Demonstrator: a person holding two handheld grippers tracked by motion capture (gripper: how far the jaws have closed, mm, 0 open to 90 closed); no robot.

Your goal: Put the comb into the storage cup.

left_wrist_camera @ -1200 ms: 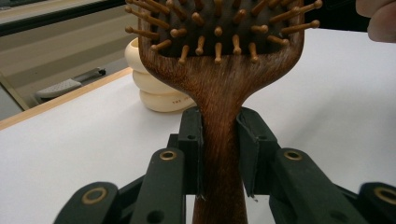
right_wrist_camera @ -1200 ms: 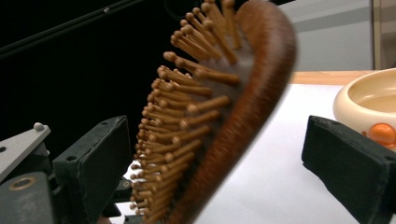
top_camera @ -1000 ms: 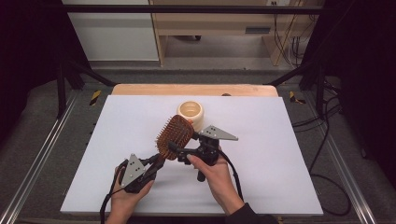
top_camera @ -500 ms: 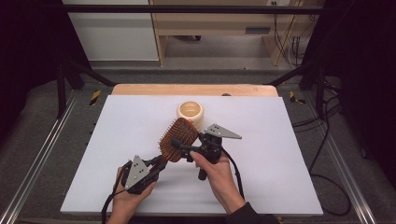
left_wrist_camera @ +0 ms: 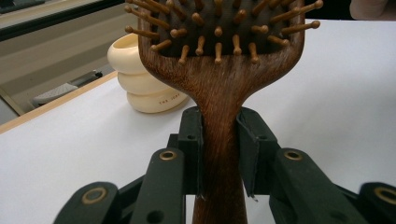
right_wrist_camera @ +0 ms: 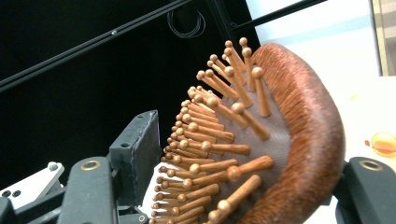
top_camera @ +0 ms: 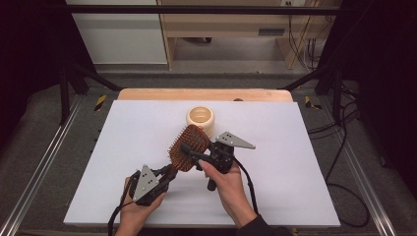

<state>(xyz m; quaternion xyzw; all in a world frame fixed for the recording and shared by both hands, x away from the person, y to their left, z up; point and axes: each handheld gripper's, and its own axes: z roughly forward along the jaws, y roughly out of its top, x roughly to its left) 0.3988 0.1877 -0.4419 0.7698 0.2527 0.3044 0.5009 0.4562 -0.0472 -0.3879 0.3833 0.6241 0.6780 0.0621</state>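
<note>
Left gripper [top_camera: 164,176] clamping the brush [top_camera: 189,147] by its handle, pads pressed flat against both sides of the wooden neck [left_wrist_camera: 219,140], paddle head rising just beyond the fingertips. Holding the brush tilted above the table [top_camera: 295,147], bristles facing the person.

Right gripper [top_camera: 189,151] straddling the brush head from the side, one finger [right_wrist_camera: 135,149] standing on the bristle side, the other behind the wooden back. Jaws having just been closing, narrower than a second ago, the head lying between them. Bristle-side pad sitting just beside the pin tips; contact there hard to tell. Far pad mostly hidden behind the rim, so pressing or not cannot be told.

Compared with a second ago: right hand [top_camera: 228,184] keeping roughly the same spot, gripper reaching slightly further over the head. Left hand [top_camera: 135,206] staying put, grip unchanged.

Cream holder [top_camera: 200,119] standing on the table just past the brush head, beyond both sets of fingertips, untouched, in the same place as before.
</note>
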